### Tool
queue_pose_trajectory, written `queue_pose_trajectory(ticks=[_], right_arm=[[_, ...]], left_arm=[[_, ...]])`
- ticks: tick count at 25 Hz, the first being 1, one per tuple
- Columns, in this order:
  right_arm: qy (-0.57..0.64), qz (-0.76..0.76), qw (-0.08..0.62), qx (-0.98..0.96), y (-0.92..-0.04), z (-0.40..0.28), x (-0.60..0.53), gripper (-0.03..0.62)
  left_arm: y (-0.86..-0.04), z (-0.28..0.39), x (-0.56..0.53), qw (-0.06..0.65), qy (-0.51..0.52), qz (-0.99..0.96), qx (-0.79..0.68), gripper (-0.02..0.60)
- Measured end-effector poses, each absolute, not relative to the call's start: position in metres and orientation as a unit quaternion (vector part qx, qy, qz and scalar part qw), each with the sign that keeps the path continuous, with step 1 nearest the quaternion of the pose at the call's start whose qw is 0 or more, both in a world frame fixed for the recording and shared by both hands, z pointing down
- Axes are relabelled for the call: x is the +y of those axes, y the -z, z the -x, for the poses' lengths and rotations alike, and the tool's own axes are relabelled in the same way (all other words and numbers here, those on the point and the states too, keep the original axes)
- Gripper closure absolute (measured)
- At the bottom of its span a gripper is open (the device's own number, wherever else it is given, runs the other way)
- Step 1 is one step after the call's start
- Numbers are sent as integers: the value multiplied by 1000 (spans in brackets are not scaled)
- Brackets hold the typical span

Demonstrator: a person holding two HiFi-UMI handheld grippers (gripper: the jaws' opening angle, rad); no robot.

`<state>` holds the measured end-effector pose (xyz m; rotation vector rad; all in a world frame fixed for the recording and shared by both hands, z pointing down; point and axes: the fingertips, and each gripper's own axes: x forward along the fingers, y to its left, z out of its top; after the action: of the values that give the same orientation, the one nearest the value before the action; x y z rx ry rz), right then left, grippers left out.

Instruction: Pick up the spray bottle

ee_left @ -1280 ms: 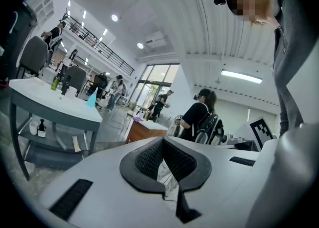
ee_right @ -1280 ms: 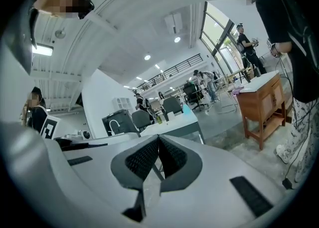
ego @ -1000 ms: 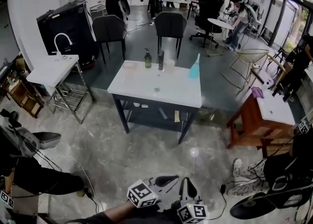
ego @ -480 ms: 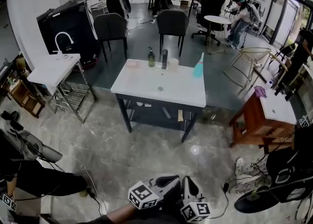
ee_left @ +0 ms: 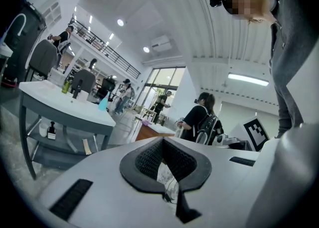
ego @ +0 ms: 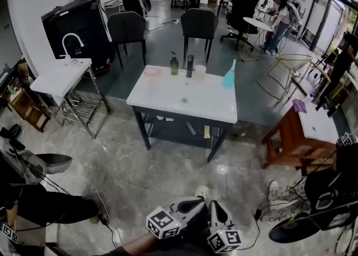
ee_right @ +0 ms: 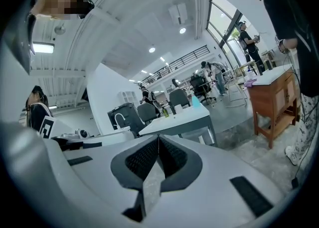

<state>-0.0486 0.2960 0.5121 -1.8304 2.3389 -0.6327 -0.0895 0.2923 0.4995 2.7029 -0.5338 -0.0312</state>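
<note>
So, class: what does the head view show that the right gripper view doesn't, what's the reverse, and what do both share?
Only the head view: the left gripper and the right gripper side by side from above, with their marker cubes.
Only the right gripper view: the ceiling lights, the balcony railing, and its own jaws close up, shut with nothing between them.
Both: the white table with the teal spray bottle standing on it, and the wooden table.
</note>
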Motion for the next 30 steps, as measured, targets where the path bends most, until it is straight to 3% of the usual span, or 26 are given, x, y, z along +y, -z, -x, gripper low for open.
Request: queue_pose_trajectory(ticks=[30], right_arm=[[219,574,69,786,-513,-76,70,585]], left_arm=[[-503,-15,68,222,26,-943,-245,577]])
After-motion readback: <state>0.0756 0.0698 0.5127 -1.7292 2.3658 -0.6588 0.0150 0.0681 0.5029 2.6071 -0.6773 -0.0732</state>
